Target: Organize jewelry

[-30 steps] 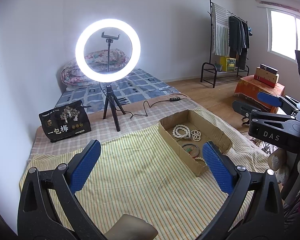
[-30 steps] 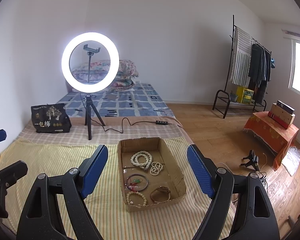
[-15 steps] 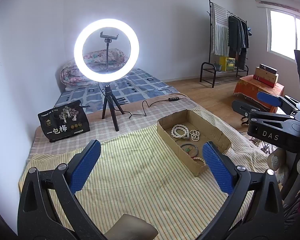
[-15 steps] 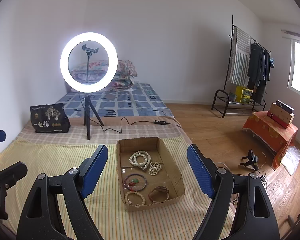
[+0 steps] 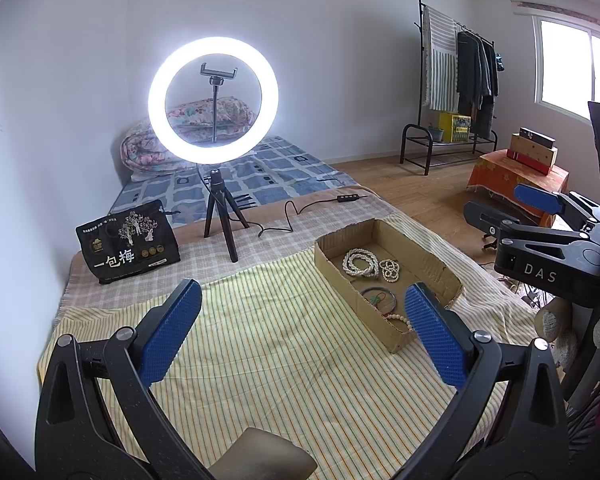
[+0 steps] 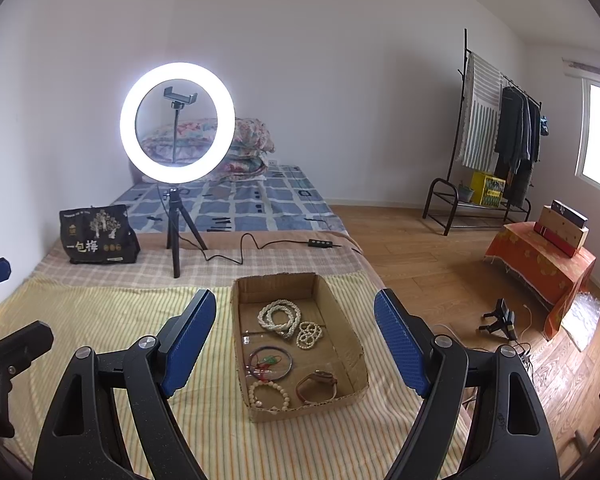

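A shallow cardboard box (image 6: 340, 316) lies on a yellow striped cloth (image 6: 100, 320). It holds a white bead necklace (image 6: 279, 317), a small pearl bracelet (image 6: 309, 334), a dark bangle (image 6: 270, 362), a cream bead bracelet (image 6: 269, 396) and a brown watch (image 6: 317, 388). My right gripper (image 6: 296, 344) is open and empty, held above the box's near end. My left gripper (image 5: 300, 332) is open and empty over the cloth, left of the box (image 5: 332, 256). The necklace (image 5: 360, 263) also shows there.
A lit ring light on a tripod (image 6: 176, 124) stands behind the box, its cable (image 6: 236, 254) trailing right. A black printed bag (image 6: 96, 236) stands at the back left. The bed's right edge drops to wooden floor (image 6: 440, 280) with a small tripod (image 6: 500, 320).
Both views have shifted slightly; the scene slid a little left in each. Nothing was taken hold of or let go.
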A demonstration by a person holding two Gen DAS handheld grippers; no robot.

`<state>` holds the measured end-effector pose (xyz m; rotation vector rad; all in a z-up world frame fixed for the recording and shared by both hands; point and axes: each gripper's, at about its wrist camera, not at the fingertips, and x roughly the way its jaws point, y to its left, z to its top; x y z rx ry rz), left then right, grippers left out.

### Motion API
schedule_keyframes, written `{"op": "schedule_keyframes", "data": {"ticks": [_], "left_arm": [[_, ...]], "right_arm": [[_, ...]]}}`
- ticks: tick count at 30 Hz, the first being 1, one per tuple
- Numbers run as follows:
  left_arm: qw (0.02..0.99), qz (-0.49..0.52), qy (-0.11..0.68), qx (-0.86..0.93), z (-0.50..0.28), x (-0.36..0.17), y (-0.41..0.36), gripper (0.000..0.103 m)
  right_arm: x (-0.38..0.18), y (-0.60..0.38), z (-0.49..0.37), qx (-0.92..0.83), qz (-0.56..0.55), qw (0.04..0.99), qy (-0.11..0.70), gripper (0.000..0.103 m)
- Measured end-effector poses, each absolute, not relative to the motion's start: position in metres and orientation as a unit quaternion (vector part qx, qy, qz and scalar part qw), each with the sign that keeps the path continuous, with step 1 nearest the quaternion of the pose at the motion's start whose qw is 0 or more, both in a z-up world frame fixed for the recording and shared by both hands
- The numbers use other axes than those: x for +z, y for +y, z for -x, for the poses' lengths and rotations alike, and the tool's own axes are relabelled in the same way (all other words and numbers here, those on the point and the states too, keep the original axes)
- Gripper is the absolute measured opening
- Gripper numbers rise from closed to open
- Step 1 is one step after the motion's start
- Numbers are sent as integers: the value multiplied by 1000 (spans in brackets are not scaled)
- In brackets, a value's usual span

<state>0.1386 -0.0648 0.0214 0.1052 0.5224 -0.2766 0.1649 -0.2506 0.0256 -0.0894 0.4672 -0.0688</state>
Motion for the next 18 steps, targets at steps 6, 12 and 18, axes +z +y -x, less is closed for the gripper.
{"op": "schedule_keyframes", "data": {"ticks": [6, 12, 18], "left_arm": [[955, -54, 257, -134, -139, 22, -65, 103], [955, -54, 259, -134, -139, 21, -66, 103], [956, -56, 256, -129, -136, 18, -67, 103]], "right_arm": [[26, -250, -165, -34, 44, 971, 232, 81], [25, -251, -165, -34, 44, 971, 232, 81], [22, -251, -163, -33, 45, 970, 235, 81]]}}
